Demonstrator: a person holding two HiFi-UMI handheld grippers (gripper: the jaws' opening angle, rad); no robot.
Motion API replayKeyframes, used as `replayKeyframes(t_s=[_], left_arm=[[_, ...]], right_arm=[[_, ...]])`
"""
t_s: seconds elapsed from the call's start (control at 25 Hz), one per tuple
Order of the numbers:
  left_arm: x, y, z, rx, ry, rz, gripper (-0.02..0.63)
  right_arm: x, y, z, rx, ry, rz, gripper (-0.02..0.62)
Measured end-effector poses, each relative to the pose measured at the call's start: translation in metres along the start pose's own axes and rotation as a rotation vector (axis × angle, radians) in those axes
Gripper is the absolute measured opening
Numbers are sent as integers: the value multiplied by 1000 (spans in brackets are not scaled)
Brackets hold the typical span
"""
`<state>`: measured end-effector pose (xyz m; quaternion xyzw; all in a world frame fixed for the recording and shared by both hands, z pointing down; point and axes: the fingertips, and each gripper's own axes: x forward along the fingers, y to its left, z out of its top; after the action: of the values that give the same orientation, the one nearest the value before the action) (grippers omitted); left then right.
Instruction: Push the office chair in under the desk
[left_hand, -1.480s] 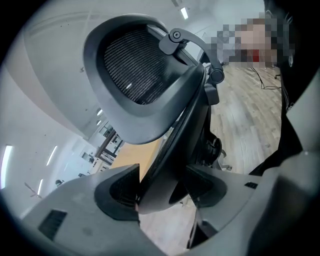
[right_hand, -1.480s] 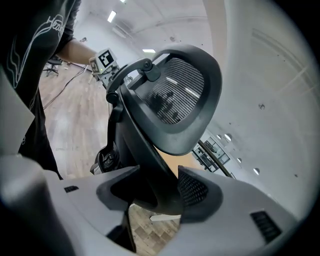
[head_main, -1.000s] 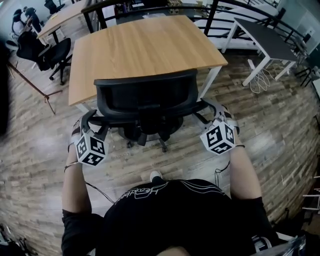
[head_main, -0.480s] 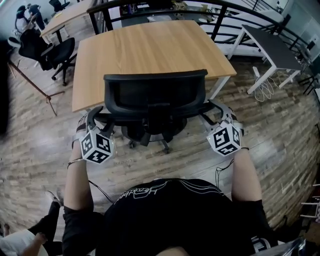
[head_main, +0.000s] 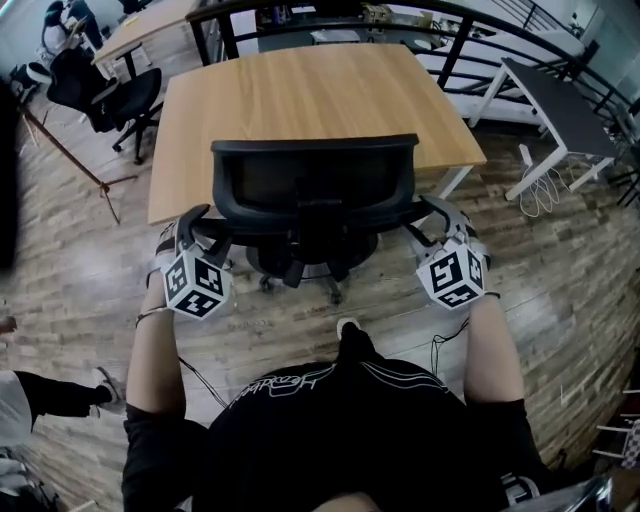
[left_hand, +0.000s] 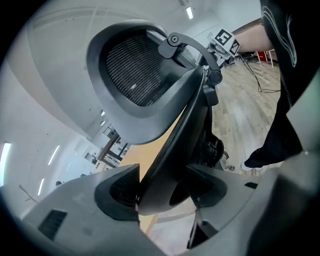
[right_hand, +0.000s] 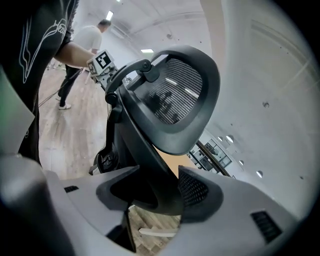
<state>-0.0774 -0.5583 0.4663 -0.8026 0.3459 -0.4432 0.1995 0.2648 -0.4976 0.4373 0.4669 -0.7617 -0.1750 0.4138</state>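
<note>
A black office chair (head_main: 315, 190) with a mesh back stands in front of me, its seat partly under the near edge of the wooden desk (head_main: 300, 95). My left gripper (head_main: 190, 235) is shut on the chair's left armrest (left_hand: 170, 165). My right gripper (head_main: 440, 228) is shut on the right armrest (right_hand: 150, 175). In both gripper views the mesh backrest (left_hand: 132, 75) (right_hand: 177, 97) rises above the clamped arm. The chair's wheeled base (head_main: 300, 275) shows under the seat.
A second black chair (head_main: 120, 100) stands at another desk far left. A dark table (head_main: 560, 100) on white legs is at the right. A black railing (head_main: 330, 12) runs behind the desk. A person's leg and shoe (head_main: 60, 395) are at lower left.
The chair has rolled forward toward the desk, with both grippers moving along on its armrests. I have stepped forward too, and a foot now shows behind the chair.
</note>
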Motion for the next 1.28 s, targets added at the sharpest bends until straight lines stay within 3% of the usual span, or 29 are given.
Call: replayKeyframes(t_s=[0.4, 0.68, 1.28], left_arm=[[30, 19, 14, -40, 48, 36, 254], [61, 54, 22, -63, 74, 57, 255], [76, 56, 16, -59, 103, 126, 256]], right_arm=[[43, -41, -7, -28, -43, 38, 264], [87, -80, 1, -44, -58, 62, 264], [102, -79, -5, -62, -98, 71, 264]])
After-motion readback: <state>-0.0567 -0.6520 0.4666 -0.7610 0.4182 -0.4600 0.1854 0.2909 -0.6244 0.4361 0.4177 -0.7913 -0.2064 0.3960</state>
